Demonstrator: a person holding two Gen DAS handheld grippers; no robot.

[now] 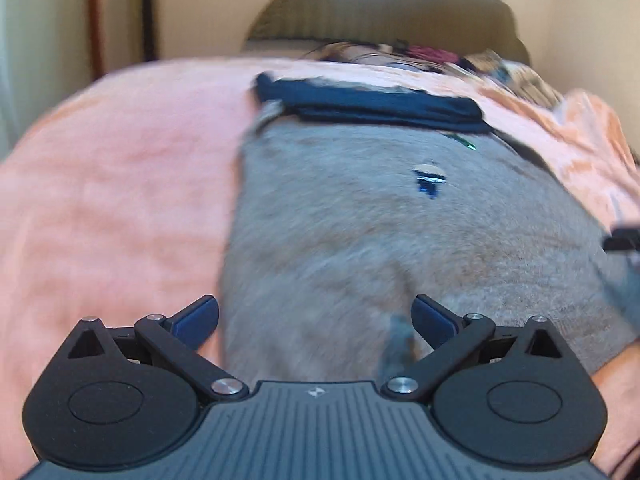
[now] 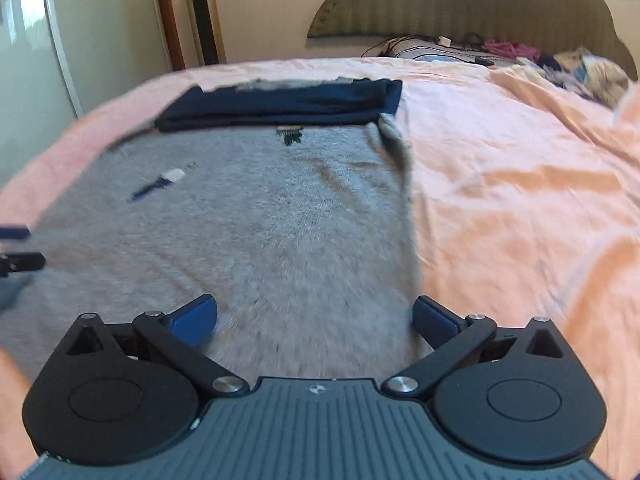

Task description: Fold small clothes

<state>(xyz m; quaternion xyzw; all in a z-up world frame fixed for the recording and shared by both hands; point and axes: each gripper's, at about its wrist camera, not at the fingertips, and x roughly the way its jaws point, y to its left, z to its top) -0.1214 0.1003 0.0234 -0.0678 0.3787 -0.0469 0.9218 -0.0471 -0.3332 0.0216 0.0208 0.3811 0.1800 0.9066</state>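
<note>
A grey fuzzy garment lies spread flat on the pink bedspread. A dark navy part lies folded across its far end. It also shows in the right wrist view, with the navy part at the back. My left gripper is open over the garment's near left edge. My right gripper is open over its near right edge. Neither holds anything. The right gripper's tip shows at the left view's right edge, and the left gripper's tip at the right view's left edge.
A padded headboard stands at the far end of the bed. Pillows, cables and loose clothes lie beneath it. The bedspread is rumpled on the right. A white door and a tall dark frame stand at the far left.
</note>
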